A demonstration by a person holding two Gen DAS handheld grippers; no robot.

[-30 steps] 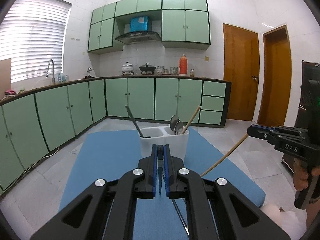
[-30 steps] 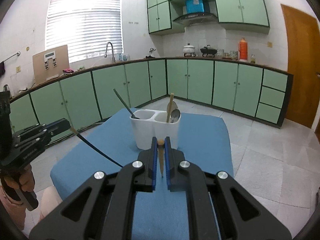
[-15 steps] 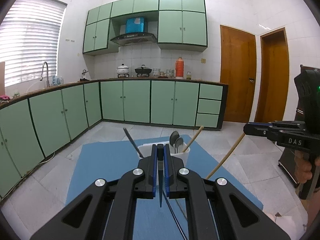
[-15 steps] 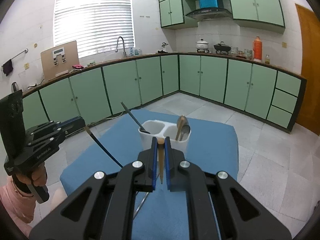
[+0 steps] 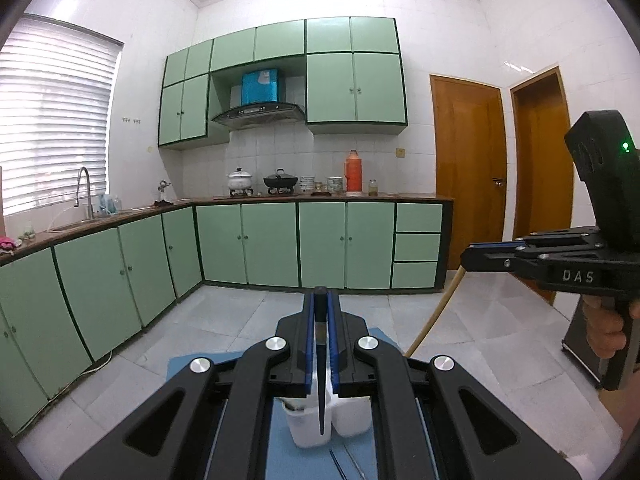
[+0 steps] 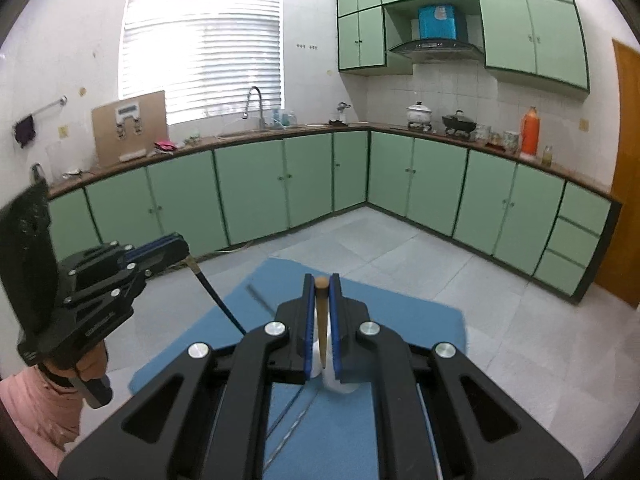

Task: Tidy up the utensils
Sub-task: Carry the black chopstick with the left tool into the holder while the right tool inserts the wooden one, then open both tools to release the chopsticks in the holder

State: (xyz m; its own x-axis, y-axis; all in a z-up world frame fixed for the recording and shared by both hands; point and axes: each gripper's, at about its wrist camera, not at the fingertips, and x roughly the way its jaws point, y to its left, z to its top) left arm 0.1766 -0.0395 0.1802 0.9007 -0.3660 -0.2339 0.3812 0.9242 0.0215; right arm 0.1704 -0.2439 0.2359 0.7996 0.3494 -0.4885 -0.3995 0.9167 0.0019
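My left gripper is shut on a thin black stick that hangs down between its blue pads. It looks like a chopstick. Below it a white two-compartment utensil holder stands on a blue mat, mostly hidden by the fingers. My right gripper is shut on a pale wooden stick, also above the holder. Each gripper shows in the other's view: the right gripper with its wooden stick, and the left gripper with the black stick.
Thin metal utensils lie on the blue mat in front of the holder. Tiled floor surrounds the mat. Green cabinets line the far walls, and wooden doors stand at the right. A hand holds the right gripper's handle.
Both grippers have risen with their sticks still clamped. The holder and mat have dropped low in both views, and the holder is now mostly hidden behind the fingers.
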